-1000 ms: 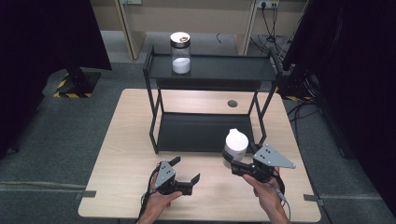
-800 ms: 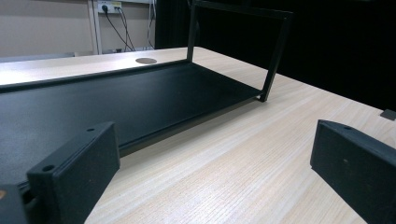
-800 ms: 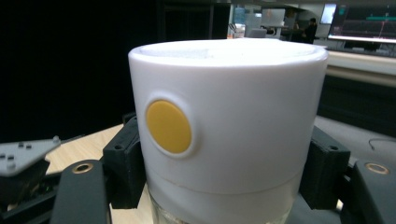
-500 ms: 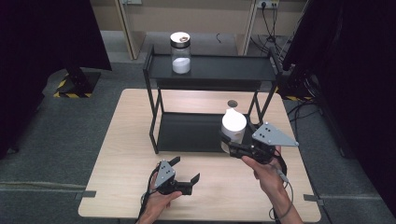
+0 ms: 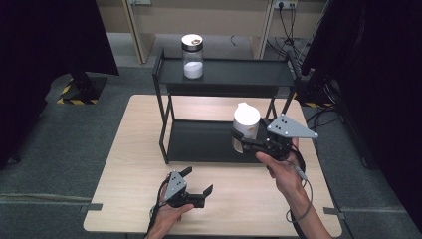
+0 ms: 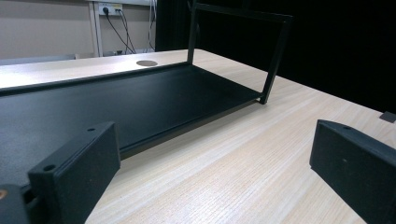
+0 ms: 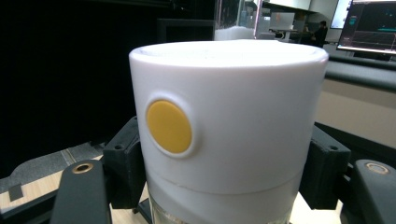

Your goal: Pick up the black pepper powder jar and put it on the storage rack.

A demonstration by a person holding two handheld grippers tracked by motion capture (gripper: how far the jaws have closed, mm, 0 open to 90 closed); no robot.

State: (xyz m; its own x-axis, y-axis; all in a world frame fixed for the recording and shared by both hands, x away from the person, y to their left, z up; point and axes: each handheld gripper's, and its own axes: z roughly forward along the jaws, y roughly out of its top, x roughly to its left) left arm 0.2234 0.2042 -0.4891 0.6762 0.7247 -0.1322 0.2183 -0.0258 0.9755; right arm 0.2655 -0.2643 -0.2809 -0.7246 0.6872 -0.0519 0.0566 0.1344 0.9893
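My right gripper [image 5: 242, 143] is shut on a jar with a white lid [image 5: 246, 119] and holds it upright in the air, over the right end of the black rack's lower shelf [image 5: 199, 142]. In the right gripper view the white lid [image 7: 233, 116] has a yellow round spot, and my gripper [image 7: 224, 186] has one black jaw on each side of the jar below the lid. My left gripper [image 5: 198, 180] lies open near the table's front edge. In the left gripper view my left gripper [image 6: 215, 177] has bare wood between its jaws.
A black two-tier rack [image 5: 234, 74] stands at the back of the wooden table [image 5: 129, 164]. On its top shelf, left of centre, stands a glass jar with white powder [image 5: 192, 56]. The lower shelf [image 6: 116, 98] is bare. Dark curtains hang on both sides.
My right gripper has risen with the white-lidded jar and moved toward the rack. The left gripper has stayed where it was.
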